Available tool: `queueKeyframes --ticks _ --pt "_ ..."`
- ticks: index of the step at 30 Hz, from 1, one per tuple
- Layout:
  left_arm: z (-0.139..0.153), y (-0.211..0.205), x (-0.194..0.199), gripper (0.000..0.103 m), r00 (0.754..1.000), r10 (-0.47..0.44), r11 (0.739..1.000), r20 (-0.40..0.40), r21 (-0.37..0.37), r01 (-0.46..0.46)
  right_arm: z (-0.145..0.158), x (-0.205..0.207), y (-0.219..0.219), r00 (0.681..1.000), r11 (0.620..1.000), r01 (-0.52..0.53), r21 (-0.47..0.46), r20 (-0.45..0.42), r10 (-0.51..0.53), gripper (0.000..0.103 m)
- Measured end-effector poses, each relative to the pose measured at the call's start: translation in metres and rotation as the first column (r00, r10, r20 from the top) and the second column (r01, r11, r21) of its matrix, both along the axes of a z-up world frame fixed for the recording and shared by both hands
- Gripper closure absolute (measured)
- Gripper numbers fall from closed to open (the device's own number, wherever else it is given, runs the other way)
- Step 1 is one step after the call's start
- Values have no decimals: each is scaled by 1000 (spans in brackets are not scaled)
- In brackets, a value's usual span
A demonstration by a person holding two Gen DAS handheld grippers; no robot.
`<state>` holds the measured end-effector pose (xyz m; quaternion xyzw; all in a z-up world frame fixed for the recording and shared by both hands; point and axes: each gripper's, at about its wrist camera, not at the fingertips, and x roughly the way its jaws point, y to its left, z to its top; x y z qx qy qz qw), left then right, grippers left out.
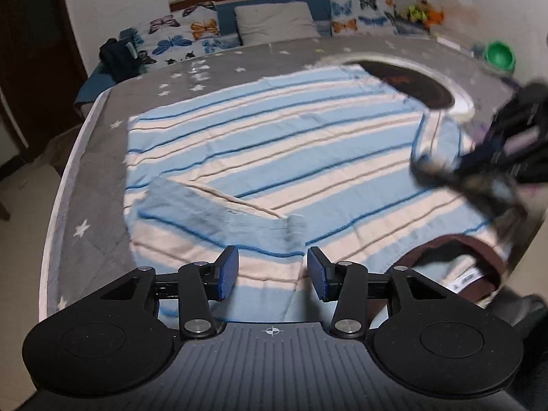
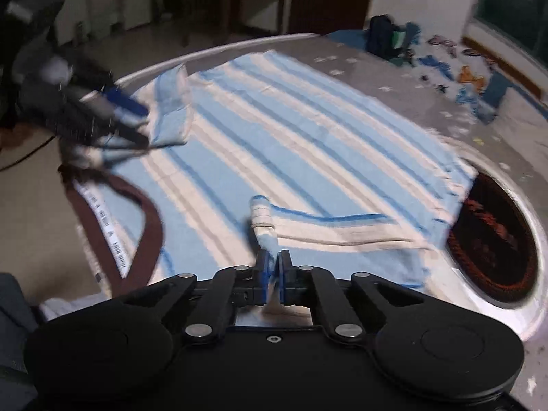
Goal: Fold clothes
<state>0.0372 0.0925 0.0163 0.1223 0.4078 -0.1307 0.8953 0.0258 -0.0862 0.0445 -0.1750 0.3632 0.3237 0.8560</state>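
A light-blue and cream striped T-shirt (image 1: 291, 144) with a brown collar (image 1: 455, 243) lies flat on the grey star-print bed (image 1: 102, 157). Its left sleeve (image 1: 219, 219) is folded inward over the body. My left gripper (image 1: 272, 274) hovers just behind that sleeve, jaws open and empty. My right gripper (image 2: 272, 274) is shut on the right sleeve (image 2: 328, 226) and holds it over the shirt body (image 2: 291, 130). The right gripper also shows blurred in the left wrist view (image 1: 441, 171), and the left gripper blurred in the right wrist view (image 2: 137, 126).
A round dark mat (image 1: 411, 82) with a white rim lies on the bed beside the shirt. Butterfly-print pillows (image 1: 181, 34) and a plain pillow (image 1: 274, 20) line the far side. A dark bag (image 1: 116, 58) and a green bowl (image 1: 500, 54) sit near the bed edges.
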Motion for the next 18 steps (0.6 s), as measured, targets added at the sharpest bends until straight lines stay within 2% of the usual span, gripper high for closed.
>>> queueKeyframes --ticks 3,6,9,10,14,17,18 --pt "-3 -1 1 64 1000 -3 1000 13 -9 3 5 1 -19 997 997 74 21 16 -75 97" --pt "-5 0 1 84 1000 -1 1000 20 -16 1 8 0 -47 984 983 179 48 19 -180 97" --pt "-5 2 -2 94 999 15 1000 38 -22 -14 7 -6 -74 960 957 277 79 8 -279 97" --pt "-4 3 -2 96 999 18 1000 41 -25 -18 5 -7 -83 951 948 308 87 0 -309 97" --pt "7 20 -13 97 986 126 990 106 -71 -119 -5 -22 -111 913 907 407 104 -53 -403 97" --pt "18 39 -23 99 964 227 969 137 -129 -210 -14 -31 -125 885 878 464 118 -110 -453 97" --pt "23 52 -28 100 947 288 951 145 -158 -265 -17 -34 -128 879 873 474 117 -120 -461 97"
